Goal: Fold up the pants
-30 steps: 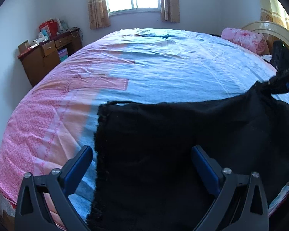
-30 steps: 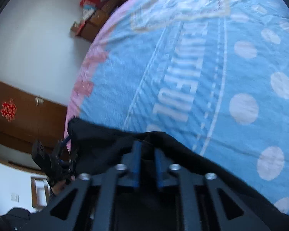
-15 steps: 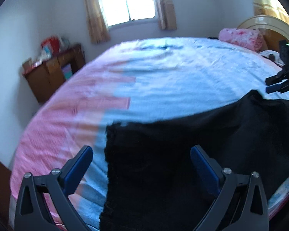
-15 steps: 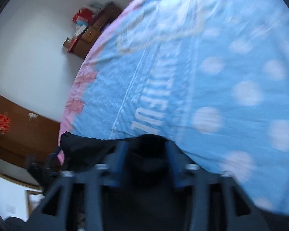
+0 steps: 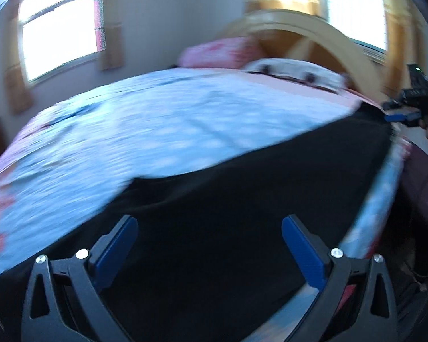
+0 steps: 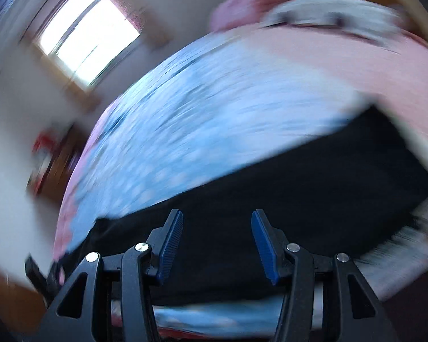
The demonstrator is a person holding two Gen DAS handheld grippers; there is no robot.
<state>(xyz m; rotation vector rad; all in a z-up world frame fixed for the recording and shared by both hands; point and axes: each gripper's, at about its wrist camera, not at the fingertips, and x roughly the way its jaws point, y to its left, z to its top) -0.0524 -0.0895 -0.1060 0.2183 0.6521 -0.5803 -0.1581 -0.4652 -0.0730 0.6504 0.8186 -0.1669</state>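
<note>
- Left gripper (image 5: 209,240): jaws spread wide, nothing between the blue pads (image 5: 115,245); black pants (image 5: 242,199) lie flat beneath and ahead of both fingers
- Right gripper (image 6: 216,235): jaws parted to a moderate gap, nothing clamped; black fabric fills the view directly under and past the fingertips
- Pants: spread across the near edge of the bed, running from below the left jaws out to the far right, where one corner lies just beside the right gripper as seen from the left wrist view (image 5: 405,114); contact at that corner cannot be determined
- Bedcover (image 5: 171,125): light blue with pale spots ahead of the jaws, pink border to the left and at the far end; heavy motion blur in both views
- Pink pillow (image 5: 216,52) and a white patterned item (image 5: 294,69) lie beyond the jaws at the head of the bed, in front of a curved wooden headboard (image 5: 314,34)
- Window (image 5: 57,34) with curtains sits in the wall ahead and left of the left jaws; a second bright window (image 5: 356,5) shows behind the headboard
- Right wrist view: wooden cabinet (image 6: 51,159) with red items, left of the jaws against the white wall, blurred
</note>
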